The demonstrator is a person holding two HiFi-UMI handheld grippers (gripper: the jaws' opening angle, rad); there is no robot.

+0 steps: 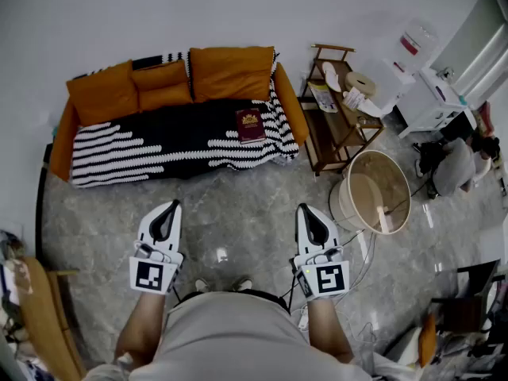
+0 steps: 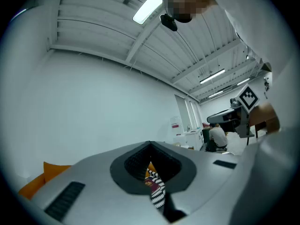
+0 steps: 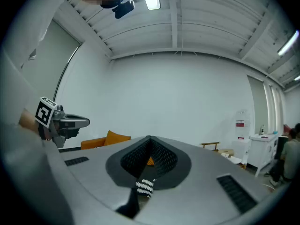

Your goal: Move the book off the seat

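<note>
Left tongs [image 1: 169, 209] and right tongs [image 1: 307, 213]: both closed down to a slit, nothing gripped. They are held low in front of the body, side by side, tips pointing toward the sofa [image 1: 62, 145]. Both are over bare floor [image 1: 238, 197], well apart from the sofa.

Book [image 1: 250, 125]: dark red cover, lying flat on the seat [image 1: 182, 129], on top of the black-and-white striped blanket [image 1: 103, 153].
- Position: right end of the seat as the person faces it, near the right arm.
- It is closer to the seat's back edge than its front edge, just below the large orange back cushion [image 1: 231, 71].
- Nothing rests on it and nothing touches it.
- The left gripper view shows a sliver of book and stripes through the slit, so that pair is roughly aimed at it.

Step, as I judge it: the very start. No contact made, book not yet off the seat.

Next move calls for:
- Walk up to the right end of the sofa.
- Open one pair; the right looks better lined up.
- Bring it down to the book's near edge.

The book lies flat on soft cloth, so one jaw must slip under an edge, and the blanket may get pinched along with it. Then lift it clear and set it down off the seat. The wooden rack [image 1: 333, 121] just beside the right arm is a candidate spot, though it looks cluttered. The floor would also serve.
</note>
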